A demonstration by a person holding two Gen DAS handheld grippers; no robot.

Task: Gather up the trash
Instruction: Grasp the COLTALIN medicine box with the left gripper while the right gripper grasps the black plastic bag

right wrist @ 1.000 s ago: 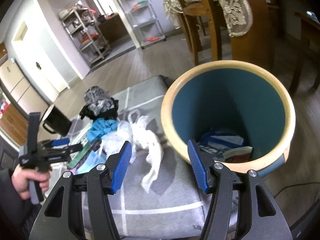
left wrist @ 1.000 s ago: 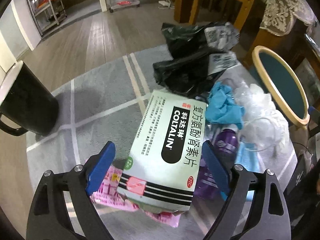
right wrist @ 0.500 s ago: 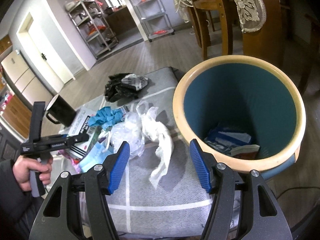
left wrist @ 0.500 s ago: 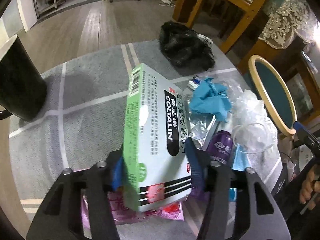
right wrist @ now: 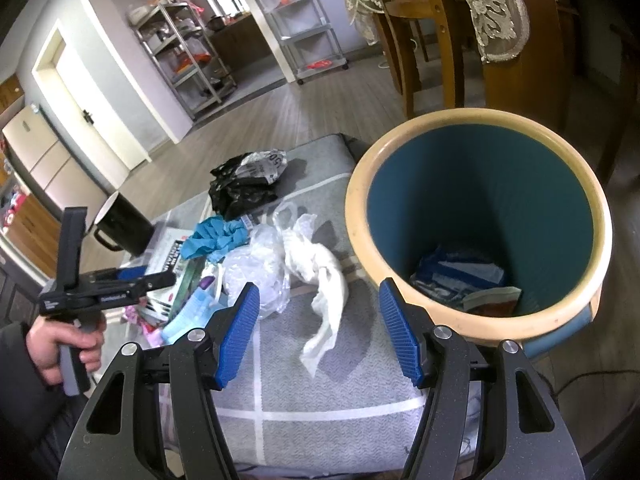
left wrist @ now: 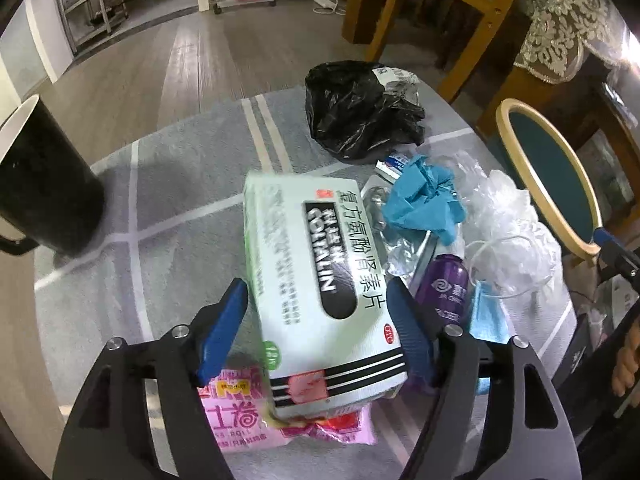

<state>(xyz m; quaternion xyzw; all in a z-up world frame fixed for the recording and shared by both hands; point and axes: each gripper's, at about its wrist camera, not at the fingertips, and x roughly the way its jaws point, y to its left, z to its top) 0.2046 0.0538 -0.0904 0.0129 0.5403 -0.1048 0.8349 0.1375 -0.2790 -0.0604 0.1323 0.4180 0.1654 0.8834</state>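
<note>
Here the bin (right wrist: 480, 232), cream-rimmed with a teal inside, stood at the right edge of the grey mat (right wrist: 320, 420). At its bottom lay blue packets (right wrist: 456, 272) and a small brownish box (right wrist: 494, 300); the upper part held nothing visible. The right gripper (right wrist: 318, 330) hung over the mat beside the bin, its jaws spread and holding nothing. The left gripper (left wrist: 316, 332) had its blue pads on either side of a green-and-white medicine box (left wrist: 320, 292); whether they pinched it could not be told, as the box was blurred. Under the box lay a pink wrapper (left wrist: 248, 416). To its right sat a purple bottle (left wrist: 444, 284), a blue glove (left wrist: 424, 204), clear bags (left wrist: 508, 224) and a black bag (left wrist: 360, 108). A black mug (left wrist: 44, 184) stood at the mat's left edge.
</note>
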